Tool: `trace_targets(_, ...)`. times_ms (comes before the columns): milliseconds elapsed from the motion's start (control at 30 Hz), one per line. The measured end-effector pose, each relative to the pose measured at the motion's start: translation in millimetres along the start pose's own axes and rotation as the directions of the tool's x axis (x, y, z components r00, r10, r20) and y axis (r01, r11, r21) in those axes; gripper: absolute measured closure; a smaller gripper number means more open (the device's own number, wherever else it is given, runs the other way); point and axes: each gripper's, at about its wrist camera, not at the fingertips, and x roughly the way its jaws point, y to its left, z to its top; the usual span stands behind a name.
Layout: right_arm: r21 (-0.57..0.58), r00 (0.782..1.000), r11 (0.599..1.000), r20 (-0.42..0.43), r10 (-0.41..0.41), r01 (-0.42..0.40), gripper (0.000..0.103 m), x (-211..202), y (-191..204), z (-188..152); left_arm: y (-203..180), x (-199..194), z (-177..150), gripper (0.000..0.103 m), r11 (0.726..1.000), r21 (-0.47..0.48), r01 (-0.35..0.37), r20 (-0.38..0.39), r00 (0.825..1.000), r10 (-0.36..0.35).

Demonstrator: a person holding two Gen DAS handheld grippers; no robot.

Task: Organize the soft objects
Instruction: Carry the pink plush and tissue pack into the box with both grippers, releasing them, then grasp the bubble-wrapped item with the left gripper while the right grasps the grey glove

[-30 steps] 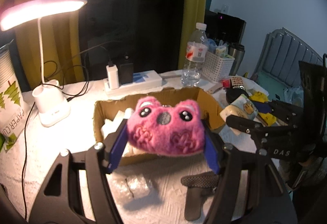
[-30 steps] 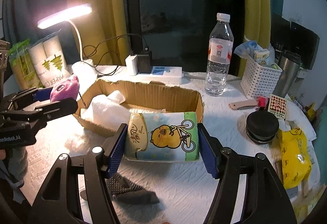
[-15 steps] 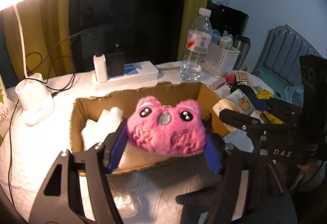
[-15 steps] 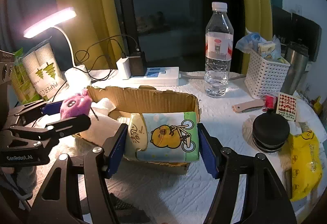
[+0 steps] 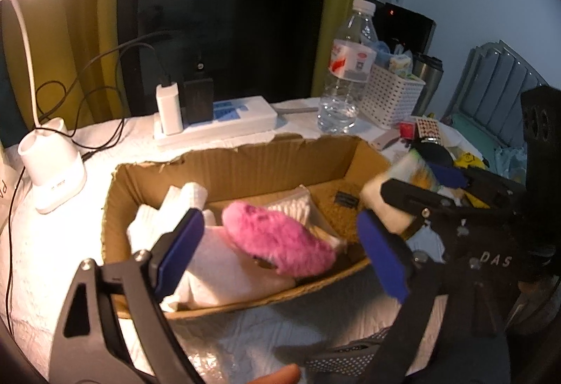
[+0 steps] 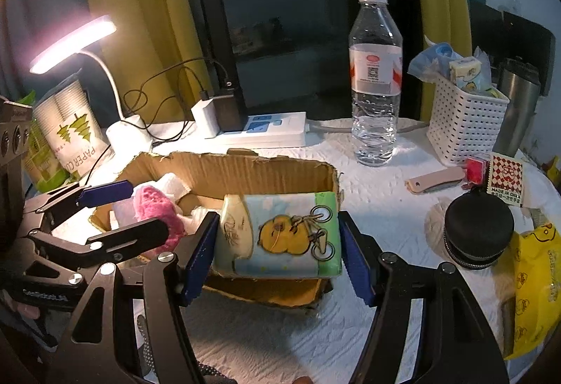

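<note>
A pink plush toy (image 5: 280, 240) lies in the cardboard box (image 5: 245, 159), on white soft items (image 5: 217, 264). My left gripper (image 5: 280, 254) is open above the box's near wall, its blue pads apart on either side of the toy and not touching it. In the right wrist view my right gripper (image 6: 275, 254) is shut on a tissue pack with a yellow chick print (image 6: 280, 236), held over the right end of the box (image 6: 245, 173). The pink toy (image 6: 157, 212) and the left gripper (image 6: 115, 212) show at the left there.
A lit desk lamp (image 5: 52, 173), a power strip with chargers (image 5: 217, 121), a water bottle (image 6: 375, 79) and a white basket (image 6: 466, 121) stand behind the box. A black round case (image 6: 478, 233) and a yellow bag (image 6: 533, 285) lie at the right. A dark sock (image 5: 347, 356) lies in front.
My left gripper has opened and the pink toy has dropped into the box. My right gripper has moved the tissue pack forward over the box's right end.
</note>
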Motion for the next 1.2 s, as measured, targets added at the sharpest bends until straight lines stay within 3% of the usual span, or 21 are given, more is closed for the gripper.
trace_targets(100, 0.006, 1.000, 1.000, 0.004, 0.004, -0.004, 0.023, -2, -1, 1, 1, -1, 0, 0.003, 1.000, -0.003, -0.003, 0.004, 1.000, 0.003)
trace_targets(167, 0.005, 1.000, 1.000, 0.010, 0.006, -0.006, 0.022, -4, 0, 1, 1, -4, 1, 0.001, 1.000, -0.001, -0.001, 0.009, 1.000, 0.001)
trace_targets(833, -0.036, 0.999, 0.999, 0.040, -0.036, 0.038, 0.022, -39, 27, -4, 14, -59, -7, 0.001, 1.000, -0.015, 0.001, 0.074, 0.997, 0.000)
trace_targets(1200, -0.046, 0.998, 0.998, 0.025, -0.049, 0.050, 0.022, -51, 49, -21, 30, -85, -30, 0.001, 0.999, -0.033, -0.013, 0.078, 0.997, 0.016)
